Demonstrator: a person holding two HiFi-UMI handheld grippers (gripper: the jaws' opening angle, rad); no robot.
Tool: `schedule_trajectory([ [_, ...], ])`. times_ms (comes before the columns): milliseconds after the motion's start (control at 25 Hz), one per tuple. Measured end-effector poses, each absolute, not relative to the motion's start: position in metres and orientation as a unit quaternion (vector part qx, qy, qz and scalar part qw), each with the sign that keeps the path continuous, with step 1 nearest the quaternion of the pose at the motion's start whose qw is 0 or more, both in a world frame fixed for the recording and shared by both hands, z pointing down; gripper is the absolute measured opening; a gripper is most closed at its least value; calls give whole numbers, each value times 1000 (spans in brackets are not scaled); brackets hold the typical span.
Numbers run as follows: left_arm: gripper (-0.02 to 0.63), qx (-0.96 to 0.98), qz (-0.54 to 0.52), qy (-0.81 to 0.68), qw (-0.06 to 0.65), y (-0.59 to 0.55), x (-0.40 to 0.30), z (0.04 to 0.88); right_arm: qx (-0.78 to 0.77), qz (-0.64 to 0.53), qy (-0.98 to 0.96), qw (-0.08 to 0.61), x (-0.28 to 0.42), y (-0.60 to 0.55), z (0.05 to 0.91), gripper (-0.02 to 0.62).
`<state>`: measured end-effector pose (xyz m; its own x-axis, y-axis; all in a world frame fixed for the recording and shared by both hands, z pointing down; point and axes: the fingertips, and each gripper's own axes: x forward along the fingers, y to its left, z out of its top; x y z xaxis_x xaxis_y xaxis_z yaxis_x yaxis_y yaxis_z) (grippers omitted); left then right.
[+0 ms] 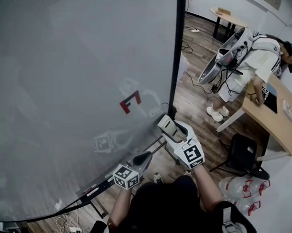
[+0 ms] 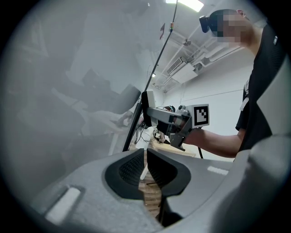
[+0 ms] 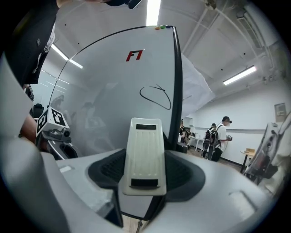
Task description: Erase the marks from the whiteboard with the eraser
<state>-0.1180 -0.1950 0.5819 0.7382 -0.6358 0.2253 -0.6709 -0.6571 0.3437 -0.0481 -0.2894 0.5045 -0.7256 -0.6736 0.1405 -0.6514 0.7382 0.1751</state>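
The whiteboard (image 1: 78,82) fills the left of the head view and carries a red logo (image 1: 130,101). In the right gripper view the whiteboard (image 3: 104,91) shows that red logo (image 3: 134,55) and a black looped mark (image 3: 156,96) near its right edge. My right gripper (image 1: 169,129) (image 3: 144,169) is shut on a white eraser (image 1: 166,126) (image 3: 144,154), held close to the board's lower right edge, below the mark. My left gripper (image 1: 142,160) (image 2: 145,166) hangs lower, by the board's bottom rail, jaws together on nothing. The right gripper (image 2: 175,122) shows ahead in the left gripper view.
The board's black frame (image 1: 176,65) runs down the middle. On the wooden floor to the right a person (image 1: 256,62) bends over a wooden desk (image 1: 275,118). A black stool (image 1: 243,153) and several water bottles (image 1: 239,189) stand nearby. Cables (image 1: 68,226) lie under the board.
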Motion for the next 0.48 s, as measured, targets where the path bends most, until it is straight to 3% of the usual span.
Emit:
schedule_trajectory([
  [480, 31, 917, 43, -339, 208, -201, -100, 589, 373, -68, -922, 78, -52, -302, 488, 256],
])
